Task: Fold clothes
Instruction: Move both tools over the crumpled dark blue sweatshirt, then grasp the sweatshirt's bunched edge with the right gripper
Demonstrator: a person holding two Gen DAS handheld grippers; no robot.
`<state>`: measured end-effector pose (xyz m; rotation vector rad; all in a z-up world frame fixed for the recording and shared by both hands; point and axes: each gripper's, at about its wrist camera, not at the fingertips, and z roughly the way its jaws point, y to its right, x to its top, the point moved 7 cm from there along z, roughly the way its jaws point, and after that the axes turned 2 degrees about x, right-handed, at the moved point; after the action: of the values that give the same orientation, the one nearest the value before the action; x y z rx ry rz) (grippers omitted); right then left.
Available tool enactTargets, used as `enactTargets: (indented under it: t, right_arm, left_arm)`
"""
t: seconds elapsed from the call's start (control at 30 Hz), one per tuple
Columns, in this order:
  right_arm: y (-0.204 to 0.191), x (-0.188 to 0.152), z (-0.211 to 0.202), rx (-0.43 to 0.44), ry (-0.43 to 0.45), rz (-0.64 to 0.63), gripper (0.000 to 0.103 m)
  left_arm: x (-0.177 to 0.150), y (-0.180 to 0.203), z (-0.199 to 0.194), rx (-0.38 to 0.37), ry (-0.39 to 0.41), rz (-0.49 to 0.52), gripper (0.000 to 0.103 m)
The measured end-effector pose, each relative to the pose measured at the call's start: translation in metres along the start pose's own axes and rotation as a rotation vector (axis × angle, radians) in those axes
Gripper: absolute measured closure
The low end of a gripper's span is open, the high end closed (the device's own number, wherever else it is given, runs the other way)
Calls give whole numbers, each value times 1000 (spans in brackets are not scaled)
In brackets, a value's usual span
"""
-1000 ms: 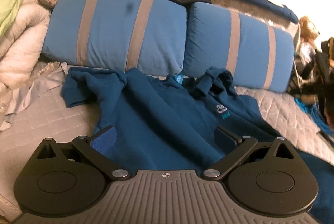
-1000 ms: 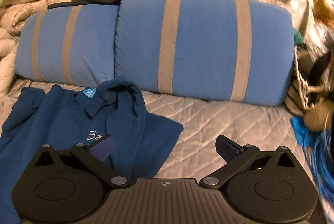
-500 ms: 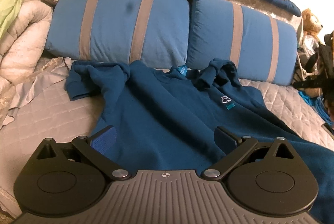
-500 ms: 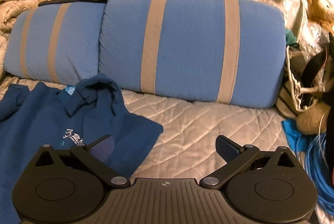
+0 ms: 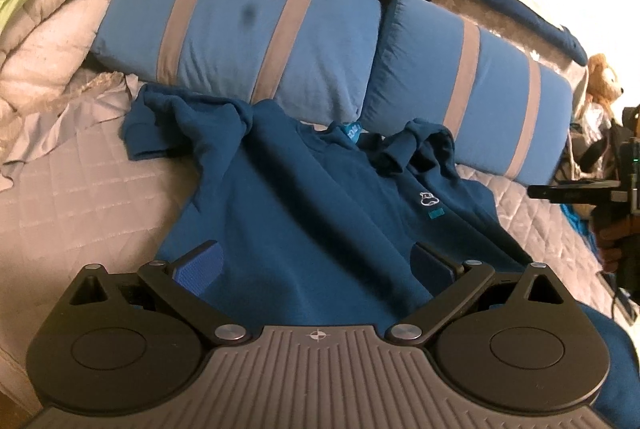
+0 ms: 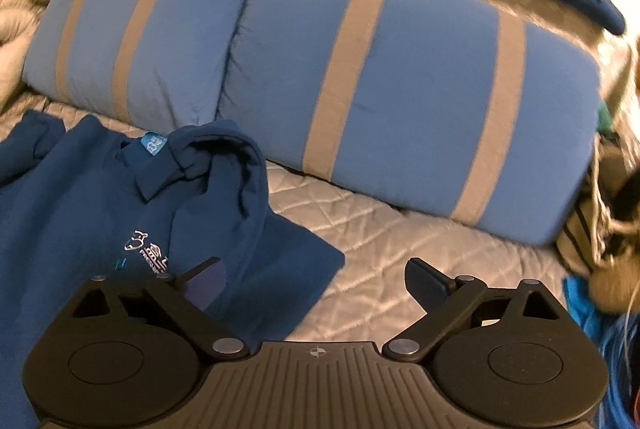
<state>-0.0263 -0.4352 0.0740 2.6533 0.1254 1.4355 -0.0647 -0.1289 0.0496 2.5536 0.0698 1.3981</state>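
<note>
Both hand-held grippers, left [image 5: 316, 265] and right [image 6: 316, 279], hung wide open and empty over the blue polo shirt [image 5: 304, 205] sprawled rumpled on the bed [image 6: 400, 249], folding unstarted, sleeves wanting a grab next.

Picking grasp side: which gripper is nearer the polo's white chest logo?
Right. Right gripper hovers open beside the logo, near its left finger. Left gripper, also open, sits over the lower body, further back.

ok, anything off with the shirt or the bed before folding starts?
The blue polo shirt lies rumpled, not flat: its collar is bunched up and one sleeve is crumpled against the striped pillow. That pillow carries a dark spot.
</note>
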Motion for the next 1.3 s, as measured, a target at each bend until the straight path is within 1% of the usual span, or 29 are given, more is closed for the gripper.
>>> enactTargets:
  t: [0.2, 0.4, 0.5, 0.6, 0.73, 0.87, 0.97, 1.1, 1.13, 1.17, 1.23, 1.27, 1.3]
  right_arm:
    - [-18, 25, 27, 3, -6, -76, 8]
    - [-53, 42, 51, 9, -17, -210, 9]
    - [-70, 44, 61, 1, -9, -298, 9]
    - [-82, 45, 72, -27, 9, -385, 9]
    - [-96, 49, 85, -78, 54, -520, 14]
    - [-112, 54, 102, -129, 86, -662, 16]
    - [-125, 58, 112, -146, 116, -770, 16]
    - [-143, 57, 127, -163, 129, -922, 23]
    - [-147, 55, 132, -162, 115, -955, 26]
    - [-149, 52, 137, -159, 87, -976, 32]
    - [-149, 54, 143, -156, 39, -958, 73]
    - [-146, 58, 142, -146, 20, -906, 85]
    - [-142, 63, 141, -135, 2, -852, 91]
  left_arm:
    - [0, -3, -1, -4, 3, -33, 1]
    - [-1, -3, -1, -5, 5, -34, 1]
    - [-1, -3, 0, -8, 1, -38, 1]
    - [-1, -3, 1, -6, 0, -42, 1]
    - [-2, -3, 1, -5, -1, -50, 1]
    - [-2, -3, 2, -6, -7, -53, 1]
    - [-2, -3, 2, -4, -8, -56, 1]
    - [-3, -4, 4, -1, -13, -55, 1]
    - [-3, -4, 4, 0, -14, -55, 1]
    - [-3, -4, 4, 2, -14, -55, 1]
    - [-3, -4, 4, 3, -14, -57, 1]
    - [-3, -4, 4, 4, -14, -58, 1]
    - [-3, -4, 4, 5, -13, -59, 1]
